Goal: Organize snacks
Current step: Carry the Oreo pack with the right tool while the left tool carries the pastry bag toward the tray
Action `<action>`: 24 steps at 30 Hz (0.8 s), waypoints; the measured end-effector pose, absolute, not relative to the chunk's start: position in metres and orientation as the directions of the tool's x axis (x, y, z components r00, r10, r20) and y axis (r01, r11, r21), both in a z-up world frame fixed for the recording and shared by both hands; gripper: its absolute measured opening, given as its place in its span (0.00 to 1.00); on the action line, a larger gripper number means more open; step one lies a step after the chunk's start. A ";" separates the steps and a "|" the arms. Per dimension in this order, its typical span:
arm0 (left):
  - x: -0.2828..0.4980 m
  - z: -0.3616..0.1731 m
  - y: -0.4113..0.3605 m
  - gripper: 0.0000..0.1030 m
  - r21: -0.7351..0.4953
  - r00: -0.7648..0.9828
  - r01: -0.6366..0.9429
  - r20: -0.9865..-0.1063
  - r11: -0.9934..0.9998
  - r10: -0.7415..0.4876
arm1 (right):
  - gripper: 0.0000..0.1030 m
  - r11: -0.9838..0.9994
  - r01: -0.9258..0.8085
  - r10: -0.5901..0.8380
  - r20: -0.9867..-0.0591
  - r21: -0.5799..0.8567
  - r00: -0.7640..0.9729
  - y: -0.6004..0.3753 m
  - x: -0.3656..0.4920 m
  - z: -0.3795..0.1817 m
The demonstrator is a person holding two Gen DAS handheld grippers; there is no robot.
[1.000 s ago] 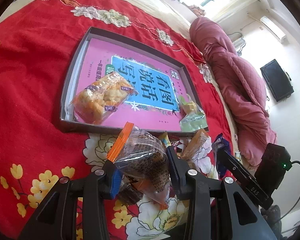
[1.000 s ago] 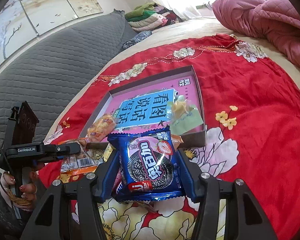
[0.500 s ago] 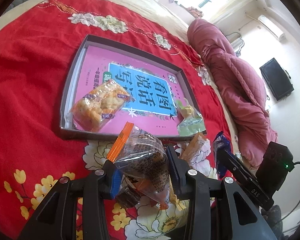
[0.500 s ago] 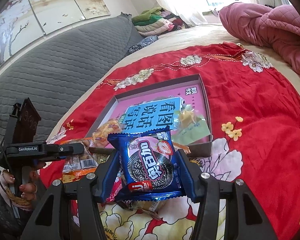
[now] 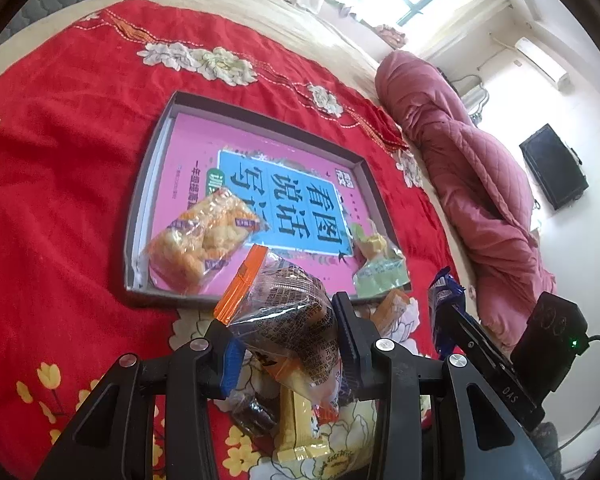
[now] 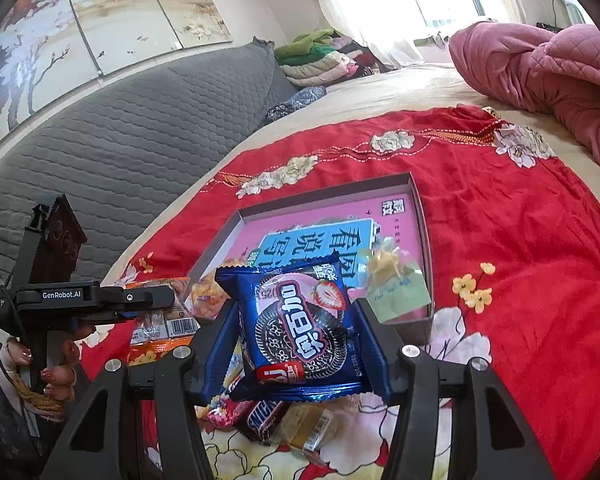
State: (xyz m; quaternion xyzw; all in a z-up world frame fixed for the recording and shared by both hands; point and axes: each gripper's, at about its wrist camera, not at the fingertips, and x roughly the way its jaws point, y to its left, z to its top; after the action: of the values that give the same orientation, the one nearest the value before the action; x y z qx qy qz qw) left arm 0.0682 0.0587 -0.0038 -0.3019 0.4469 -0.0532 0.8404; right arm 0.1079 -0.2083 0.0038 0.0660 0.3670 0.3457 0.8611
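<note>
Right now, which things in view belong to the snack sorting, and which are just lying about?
Job:
- clear-wrapped snack in left gripper
- blue cookie pack in right gripper
- grey tray, two snacks inside
- loose snack pile

Lying about:
- pink quilt
- folded clothes
- wall TV

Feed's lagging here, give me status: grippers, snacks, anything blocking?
Left gripper shut on clear-wrapped snack. Right gripper shut on blue cookie pack. Box ahead holds two snacks. Nothing blocking.

One tray (image 5: 138, 216) – two snack pkts (image 5: 204, 242) inside, two claws (image 5: 286, 340).
</note>
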 end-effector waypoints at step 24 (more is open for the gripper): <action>0.100 0.005 0.046 0.41 -0.513 0.620 -0.176 -0.721 0.840 -0.310 | 0.55 0.754 -0.532 0.647 -0.575 0.384 0.502 -0.206 0.139 0.001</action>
State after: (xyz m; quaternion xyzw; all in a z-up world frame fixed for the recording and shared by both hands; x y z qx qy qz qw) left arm 0.1001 0.0458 0.0050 -0.2798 0.4343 -0.0393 0.8553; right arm 0.1388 -0.2059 0.0007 0.0786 0.3641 0.3416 0.8629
